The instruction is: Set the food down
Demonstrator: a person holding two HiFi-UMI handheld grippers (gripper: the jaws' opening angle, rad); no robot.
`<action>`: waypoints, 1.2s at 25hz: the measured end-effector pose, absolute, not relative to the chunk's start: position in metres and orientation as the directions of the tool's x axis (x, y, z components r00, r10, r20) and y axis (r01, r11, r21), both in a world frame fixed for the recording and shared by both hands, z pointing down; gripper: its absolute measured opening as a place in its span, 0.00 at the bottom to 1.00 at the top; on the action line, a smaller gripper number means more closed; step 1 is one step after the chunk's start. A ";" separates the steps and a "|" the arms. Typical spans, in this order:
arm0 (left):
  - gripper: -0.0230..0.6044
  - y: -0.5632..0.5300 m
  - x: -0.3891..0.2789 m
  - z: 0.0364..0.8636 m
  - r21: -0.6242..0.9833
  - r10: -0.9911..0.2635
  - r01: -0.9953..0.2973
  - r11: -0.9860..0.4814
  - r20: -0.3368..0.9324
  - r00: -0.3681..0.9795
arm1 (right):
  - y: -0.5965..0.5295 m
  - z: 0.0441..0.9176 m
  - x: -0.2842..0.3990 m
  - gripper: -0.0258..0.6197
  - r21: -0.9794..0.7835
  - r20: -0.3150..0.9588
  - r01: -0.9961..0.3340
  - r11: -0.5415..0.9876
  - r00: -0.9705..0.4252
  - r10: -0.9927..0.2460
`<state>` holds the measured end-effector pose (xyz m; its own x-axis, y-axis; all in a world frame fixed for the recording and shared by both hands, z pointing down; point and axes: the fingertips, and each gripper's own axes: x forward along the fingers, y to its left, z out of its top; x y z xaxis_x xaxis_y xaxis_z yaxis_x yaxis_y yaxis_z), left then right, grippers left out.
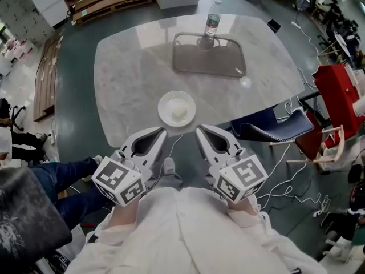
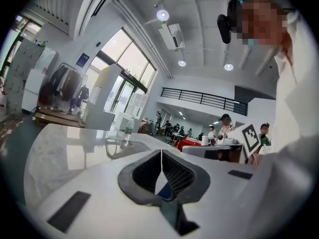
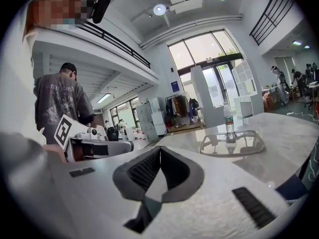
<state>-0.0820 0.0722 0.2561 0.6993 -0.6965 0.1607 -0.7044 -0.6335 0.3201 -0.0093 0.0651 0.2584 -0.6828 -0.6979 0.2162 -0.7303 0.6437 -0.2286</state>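
Observation:
A white plate (image 1: 166,114) with a pale lump of food (image 1: 179,113) on it sits near the front edge of the marble table (image 1: 131,79). At the far side lies a grey tray (image 1: 209,59) (image 2: 118,147) (image 3: 232,143), and a water bottle (image 1: 212,20) (image 2: 128,133) (image 3: 229,119) stands at its far rim. My left gripper (image 1: 161,132) (image 2: 161,156) and right gripper (image 1: 200,131) (image 3: 160,151) are held close to my body, just short of the plate. Both are shut with nothing between the jaws.
A dark phone (image 1: 274,25) lies at the table's far right corner. A blue chair (image 1: 268,131) and a red cart (image 1: 337,93) stand to the right, with cables on the floor. A person in jeans (image 1: 57,178) sits at my left. Several people stand in the background.

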 end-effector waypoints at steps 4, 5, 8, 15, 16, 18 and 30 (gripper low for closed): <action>0.07 0.041 -0.096 0.258 0.317 -0.678 -0.694 -0.647 0.179 0.713 | 0.032 0.258 -0.025 0.04 -0.220 0.213 -0.743 0.632 -0.669 -0.712; 0.07 0.035 -0.100 0.259 0.317 -0.673 -0.690 -0.651 0.179 0.717 | 0.026 0.259 -0.028 0.04 -0.216 0.213 -0.745 0.631 -0.667 -0.714; 0.07 0.019 -0.106 0.261 0.321 -0.654 -0.673 -0.667 0.180 0.734 | 0.011 0.260 -0.036 0.04 -0.214 0.216 -0.757 0.618 -0.654 -0.725; 0.07 0.002 -0.103 0.283 0.366 -0.591 -0.612 -0.700 0.182 0.785 | -0.007 0.271 -0.038 0.04 -0.229 0.253 -0.784 0.577 -0.620 -0.743; 0.06 0.002 -0.102 0.285 0.370 -0.585 -0.608 -0.703 0.186 0.790 | -0.008 0.274 -0.036 0.04 -0.231 0.259 -0.787 0.572 -0.617 -0.744; 0.07 0.001 -0.097 0.287 0.380 -0.573 -0.605 -0.700 0.208 0.793 | -0.010 0.279 -0.033 0.04 -0.234 0.271 -0.790 0.567 -0.613 -0.742; 0.06 -0.027 -0.094 0.310 0.461 -0.582 -0.622 -0.632 0.247 0.775 | -0.041 0.301 -0.022 0.04 -0.278 0.332 -0.766 0.579 -0.642 -0.690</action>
<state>-0.0936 -0.0266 0.3097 0.7747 -0.5818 0.2475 -0.6223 -0.6323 0.4614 -0.0223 -0.0415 0.3011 -0.6425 -0.6904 0.3324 -0.7663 0.5792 -0.2780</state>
